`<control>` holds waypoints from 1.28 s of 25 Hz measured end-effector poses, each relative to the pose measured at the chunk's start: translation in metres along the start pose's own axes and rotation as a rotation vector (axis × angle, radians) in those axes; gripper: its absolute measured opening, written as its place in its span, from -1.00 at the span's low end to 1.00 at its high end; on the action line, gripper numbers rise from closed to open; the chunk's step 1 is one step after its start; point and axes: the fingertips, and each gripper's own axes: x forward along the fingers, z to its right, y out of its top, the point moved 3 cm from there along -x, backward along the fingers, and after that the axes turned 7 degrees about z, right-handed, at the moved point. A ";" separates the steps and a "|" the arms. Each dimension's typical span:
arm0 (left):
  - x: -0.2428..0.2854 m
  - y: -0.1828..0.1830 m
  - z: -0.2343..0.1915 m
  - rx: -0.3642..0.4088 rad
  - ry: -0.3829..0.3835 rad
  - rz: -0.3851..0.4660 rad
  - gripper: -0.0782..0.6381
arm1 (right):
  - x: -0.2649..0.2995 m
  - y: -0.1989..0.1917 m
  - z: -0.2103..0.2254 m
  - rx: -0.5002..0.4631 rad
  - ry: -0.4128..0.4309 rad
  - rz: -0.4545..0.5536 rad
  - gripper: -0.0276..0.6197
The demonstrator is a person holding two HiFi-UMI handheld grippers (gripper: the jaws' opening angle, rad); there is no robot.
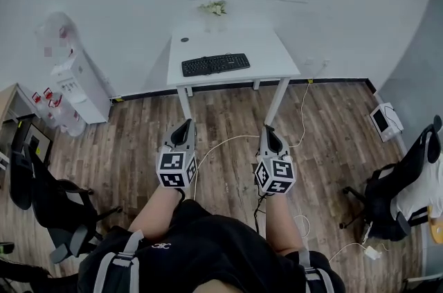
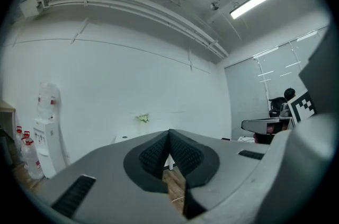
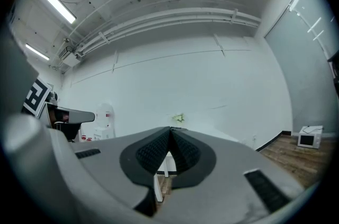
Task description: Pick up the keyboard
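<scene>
Keyboard (image 1: 215, 64) is seen lying flat on the white table (image 1: 273, 52), near its front edge, well apart from both tools. The left tool (image 1: 183, 127) and right tool (image 1: 268, 130) are held level over the wooden floor (image 1: 138, 139), each with jaws pressed together on nothing.

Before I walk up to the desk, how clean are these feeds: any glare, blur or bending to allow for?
Head view: even light, sharp, the black keyboard clear on the white desk, edges bowed. Left gripper view: heavy fisheye, dark corners, ceiling lamp blown out. Right gripper view: same bending, pipes curve.
</scene>
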 end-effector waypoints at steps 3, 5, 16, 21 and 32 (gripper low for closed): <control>0.006 -0.002 0.003 -0.005 0.014 0.005 -0.75 | 0.005 -0.002 0.007 -0.006 0.015 -0.006 -0.90; 0.011 -0.002 0.002 0.002 0.016 0.006 -0.75 | 0.012 -0.003 0.009 -0.007 0.026 -0.006 -0.90; 0.075 -0.015 -0.014 0.020 -0.001 0.000 -0.75 | 0.065 -0.012 0.033 -0.033 0.019 0.004 -0.90; 0.123 -0.023 -0.033 0.023 -0.010 -0.006 -0.75 | 0.117 -0.022 0.046 -0.038 0.006 0.010 -0.90; 0.253 -0.051 -0.117 -0.028 -0.001 -0.057 -0.75 | 0.267 -0.054 0.053 -0.035 -0.013 -0.039 -0.90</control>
